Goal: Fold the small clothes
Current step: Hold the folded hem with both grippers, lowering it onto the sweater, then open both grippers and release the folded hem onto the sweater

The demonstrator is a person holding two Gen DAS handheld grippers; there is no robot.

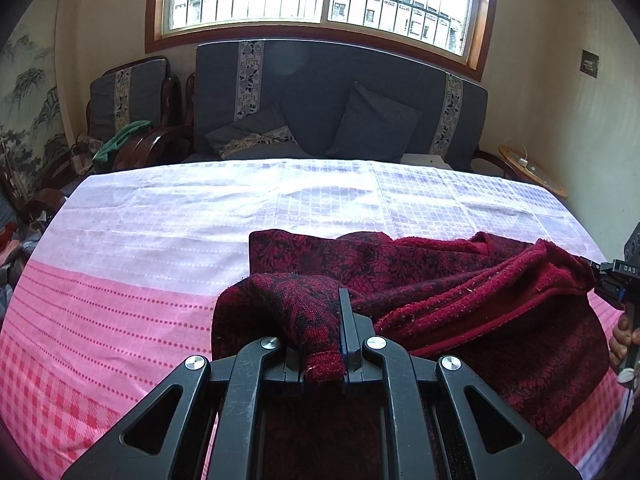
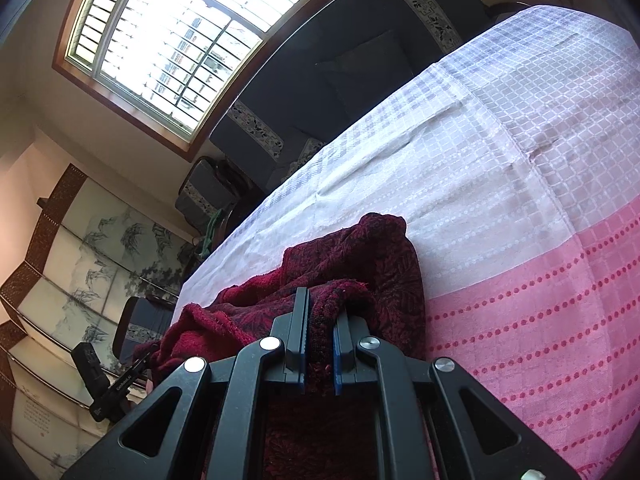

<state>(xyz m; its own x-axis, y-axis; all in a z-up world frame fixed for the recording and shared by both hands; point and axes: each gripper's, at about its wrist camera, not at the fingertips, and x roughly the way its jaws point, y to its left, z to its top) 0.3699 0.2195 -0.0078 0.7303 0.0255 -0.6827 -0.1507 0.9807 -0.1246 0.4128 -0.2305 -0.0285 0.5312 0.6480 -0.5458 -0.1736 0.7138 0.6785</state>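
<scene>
Gripping the dark red garment (image 1: pixel 460 280) above the pink checked sheet (image 1: pixel 120 280), your left gripper (image 1: pixel 340 328) is clamped on one edge, your right gripper (image 2: pixel 320 320) clamped on another

The left tool (image 1: pixel 324 320) points forward and downward, its two black fingers drawn close together and clamped on a fold of the dark red garment (image 1: pixel 460 280), which bunches over the left finger and hides most of it. The right tool (image 2: pixel 320 320) is rolled so its view is tilted, and its fingers are likewise nearly closed, pinching a thick edge of the same garment between the blue pads (image 2: pixel 337 356). Seen from the left wrist camera, the right tool grips the cloth at the far right edge, and below it part of a hand (image 1: pixel 622 340) wraps what seems to be the handle.
</scene>
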